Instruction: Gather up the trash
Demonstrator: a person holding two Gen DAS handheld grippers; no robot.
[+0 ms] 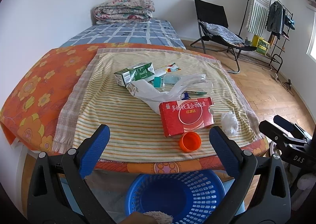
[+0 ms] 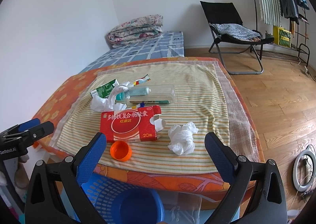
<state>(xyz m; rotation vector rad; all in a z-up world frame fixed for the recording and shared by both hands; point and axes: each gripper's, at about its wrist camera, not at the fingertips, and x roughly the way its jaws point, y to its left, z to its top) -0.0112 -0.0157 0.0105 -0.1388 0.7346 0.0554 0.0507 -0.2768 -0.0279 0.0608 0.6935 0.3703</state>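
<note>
Right under me sits the blue basket [image 1: 177, 194], tucked on the floor against the near edge of the tabletop [image 1: 35, 85], so anything I lift only has to come back and drop. From the left wrist view I catch something pale and grainy at its bottom, too cut off to name.

My left gripper [image 1: 159, 150] hangs just short of that near edge, jaws spread wide, nothing between them. My right gripper [image 2: 156, 154] is the same story, wide open and empty, off to the right. I read both as poised for a first pick.

Nearest on the striped cloth [image 1: 122, 125] is the orange cap [image 1: 190, 142], open side up, just in front of the red medicine box [image 1: 186, 118], perhaps touching it. The box lies flat, its right end flap torn open. Right of it, apart, sits a crumpled white tissue [image 2: 182, 138], lined up between my right gripper's fingers, so I judge that's the easy grab on this side; the cap suits the left.

Farther back, the trash is heaped: a white plastic bag [image 1: 167, 89] draped over a clear bottle [image 2: 146, 93] lying on its side, teal cap pointing left, and a green carton [image 1: 135, 73] behind on the left, with a colourful wrapper [image 1: 170, 67] at the far edge. That tangle looks trickiest, since the bag may drag its neighbours along.
</note>
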